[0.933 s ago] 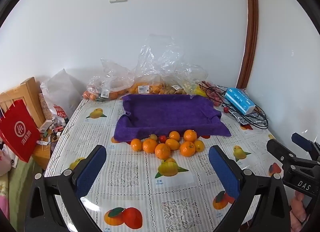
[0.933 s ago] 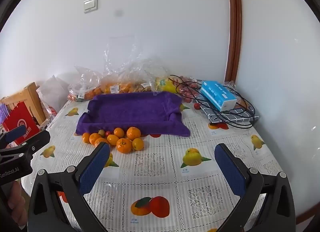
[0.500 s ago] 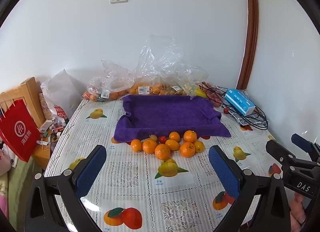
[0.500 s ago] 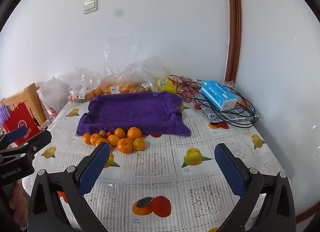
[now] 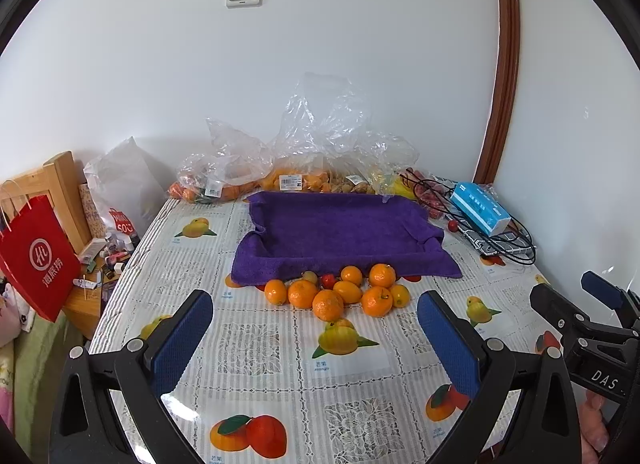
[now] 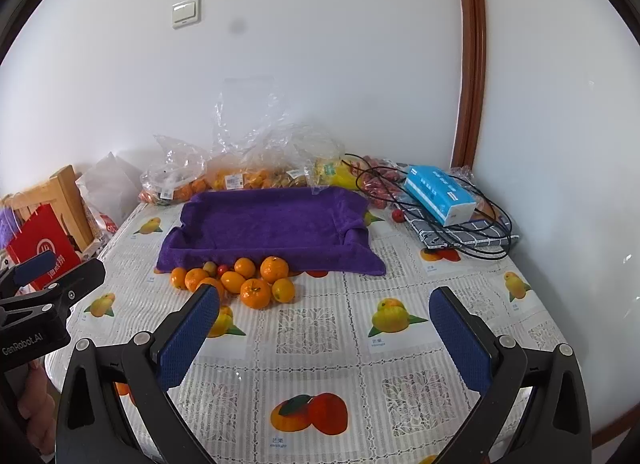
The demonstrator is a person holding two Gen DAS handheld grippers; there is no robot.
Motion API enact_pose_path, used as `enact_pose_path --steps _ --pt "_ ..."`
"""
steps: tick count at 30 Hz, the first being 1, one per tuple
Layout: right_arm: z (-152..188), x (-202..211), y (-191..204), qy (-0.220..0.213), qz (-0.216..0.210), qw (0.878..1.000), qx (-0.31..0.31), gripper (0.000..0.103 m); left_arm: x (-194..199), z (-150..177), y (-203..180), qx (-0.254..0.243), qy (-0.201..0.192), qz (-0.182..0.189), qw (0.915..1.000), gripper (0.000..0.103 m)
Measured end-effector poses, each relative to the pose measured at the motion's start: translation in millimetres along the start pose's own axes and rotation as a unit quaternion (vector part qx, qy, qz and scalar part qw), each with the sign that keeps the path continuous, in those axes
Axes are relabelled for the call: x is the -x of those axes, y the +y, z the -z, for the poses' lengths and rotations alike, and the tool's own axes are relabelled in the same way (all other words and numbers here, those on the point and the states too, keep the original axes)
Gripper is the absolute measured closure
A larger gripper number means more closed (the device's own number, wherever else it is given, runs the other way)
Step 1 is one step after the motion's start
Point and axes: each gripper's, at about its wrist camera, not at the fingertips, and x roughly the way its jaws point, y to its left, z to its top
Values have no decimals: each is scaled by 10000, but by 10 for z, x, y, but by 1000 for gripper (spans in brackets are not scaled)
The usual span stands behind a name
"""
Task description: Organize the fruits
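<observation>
Left view: from table's near edge, facing the wall; fruit pile (image 5: 340,294) centred
Right view: alongside, further right; fruit pile (image 6: 236,280) left of centre
Shared: purple towel (image 5: 340,232), fruit, wall

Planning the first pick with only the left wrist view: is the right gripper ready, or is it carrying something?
Observer: The right gripper is wide open, with nothing between its pads.
Operator: Where does it sit against the oranges?
Observer: It points at the tablecloth to the right of the oranges; the pile shows just past its left pad.
Operator: Anything on my left gripper from outside?
Observer: A hand shows below the left gripper, at the left edge of the right wrist view.
</observation>
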Motion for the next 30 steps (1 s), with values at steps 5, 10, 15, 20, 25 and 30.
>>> enact_pose_path --steps 5,10,15,20,25,30 --pt "11 5 2 -4 -12 10000 -32 0 3 -16 8 10 -14 -23 10000 1" --pt "4 7 -3 -2 -22 10000 -38 0 20 7 5 -2 -46 -7 10000 1" --pt "19 11 7 -3 -26 10000 -59 0 31 35 -3 -16 -69 -8 10000 1" --pt "31 26 -7 -21 -49 10000 -79 0 32 39 -6 7 -68 -26 10000 1" --pt "35 39 -12 -26 -55 9999 -106 0 37 29 9 8 -69 -16 10000 1" --pt "32 41 -12 -26 -48 9999 -89 0 52 25 23 12 -83 -1 10000 1"
